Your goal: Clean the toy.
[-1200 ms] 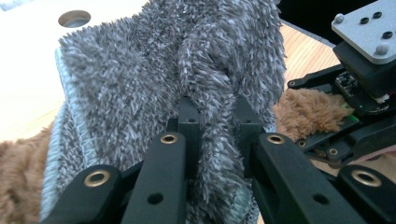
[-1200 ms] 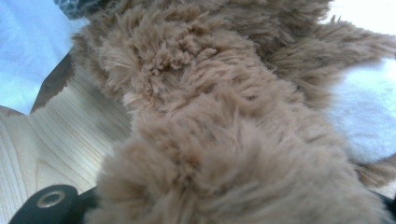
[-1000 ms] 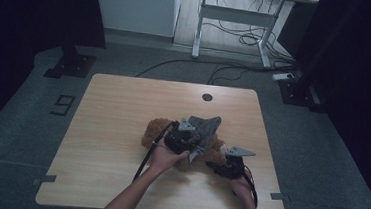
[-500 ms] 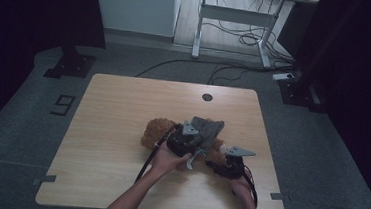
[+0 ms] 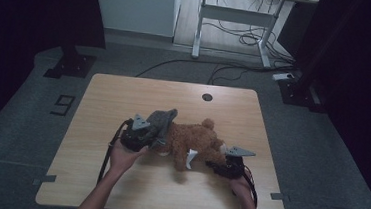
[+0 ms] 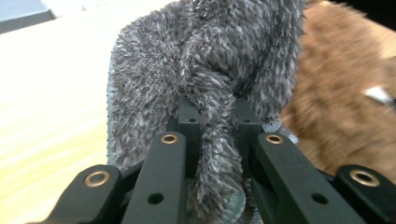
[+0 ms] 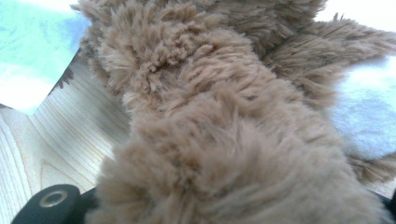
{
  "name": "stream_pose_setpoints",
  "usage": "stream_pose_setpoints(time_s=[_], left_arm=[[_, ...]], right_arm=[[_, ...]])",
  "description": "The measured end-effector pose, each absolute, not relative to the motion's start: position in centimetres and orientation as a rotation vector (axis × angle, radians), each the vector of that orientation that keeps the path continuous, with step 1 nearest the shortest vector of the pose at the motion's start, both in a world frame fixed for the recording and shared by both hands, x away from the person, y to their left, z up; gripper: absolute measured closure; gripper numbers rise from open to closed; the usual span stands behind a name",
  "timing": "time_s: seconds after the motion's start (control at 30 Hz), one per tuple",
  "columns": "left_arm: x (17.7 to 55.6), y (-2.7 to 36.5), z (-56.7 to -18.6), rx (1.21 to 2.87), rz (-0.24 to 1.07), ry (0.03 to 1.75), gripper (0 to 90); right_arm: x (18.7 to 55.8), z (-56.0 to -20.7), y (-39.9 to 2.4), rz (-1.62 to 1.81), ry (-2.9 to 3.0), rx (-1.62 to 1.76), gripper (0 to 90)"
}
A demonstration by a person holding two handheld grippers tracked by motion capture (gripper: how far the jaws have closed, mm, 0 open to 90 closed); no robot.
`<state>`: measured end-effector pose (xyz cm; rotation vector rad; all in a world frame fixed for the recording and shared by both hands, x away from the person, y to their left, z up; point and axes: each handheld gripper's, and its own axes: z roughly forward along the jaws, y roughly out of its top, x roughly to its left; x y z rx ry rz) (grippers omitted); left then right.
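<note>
A brown teddy bear (image 5: 196, 141) lies on its side in the middle of the wooden table (image 5: 124, 94). A grey fluffy cloth (image 5: 163, 118) is bunched against its left end. My left gripper (image 5: 156, 141) is shut on a fold of the grey cloth (image 6: 187, 56), which is pinched between its fingertips (image 6: 188, 114), with the bear (image 6: 336, 93) just behind. My right gripper (image 5: 214, 163) is at the bear's lower right end. In the right gripper view brown fur (image 7: 224, 116) lies over its jaws and packs the space between them.
A round cable hole (image 5: 207, 96) sits near the table's far edge. A white tag (image 5: 191, 157) hangs from the bear. Beyond the table stands a white desk frame (image 5: 236, 13) with cables on the floor. A dark stand base (image 5: 71, 65) is at the far left.
My left gripper has moved to the left with the grey cloth in it. The bear now lies stretched out to the right of the cloth. The right gripper has kept still.
</note>
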<state>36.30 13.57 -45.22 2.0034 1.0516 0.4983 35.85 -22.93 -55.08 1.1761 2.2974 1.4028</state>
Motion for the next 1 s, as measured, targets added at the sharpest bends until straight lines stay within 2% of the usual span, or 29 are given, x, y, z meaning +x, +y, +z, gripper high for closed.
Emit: stream_pose_setpoints(time_s=[0.17, 0.33, 0.47, 0.6, 0.8, 0.9, 1.0], left_arm=[[36.5, 16.0, -47.1, 2.0, 0.461, 1.135, 78.7], [37.3, 17.7, -49.3, 1.966, 0.324, 1.191, 78.7], [37.8, 18.0, -51.2, 2.01, 0.329, 1.234, 78.7], [38.2, 18.3, -52.7, 2.006, 0.279, 1.245, 78.6], [37.5, 18.5, -48.6, 1.96, 0.377, 1.187, 78.4], [37.2, 17.7, -45.8, 1.938, 0.429, 1.128, 78.2], [37.5, 16.3, -43.8, 1.915, 0.427, 1.077, 78.1]], right_arm=[[35.9, -55.1, -22.9, 1.402, 2.295, 1.178, 57.7], [36.0, -55.2, -22.9, 1.399, 2.29, 1.178, 57.6], [36.3, -55.2, -22.9, 1.383, 2.287, 1.175, 57.5], [36.8, -55.1, -23.1, 1.372, 2.264, 1.196, 57.2], [37.2, -55.1, -23.4, 1.377, 2.245, 1.219, 57.1], [37.1, -55.1, -23.6, 1.373, 2.243, 1.228, 57.0], [37.0, -55.1, -23.6, 1.371, 2.241, 1.234, 56.9]])
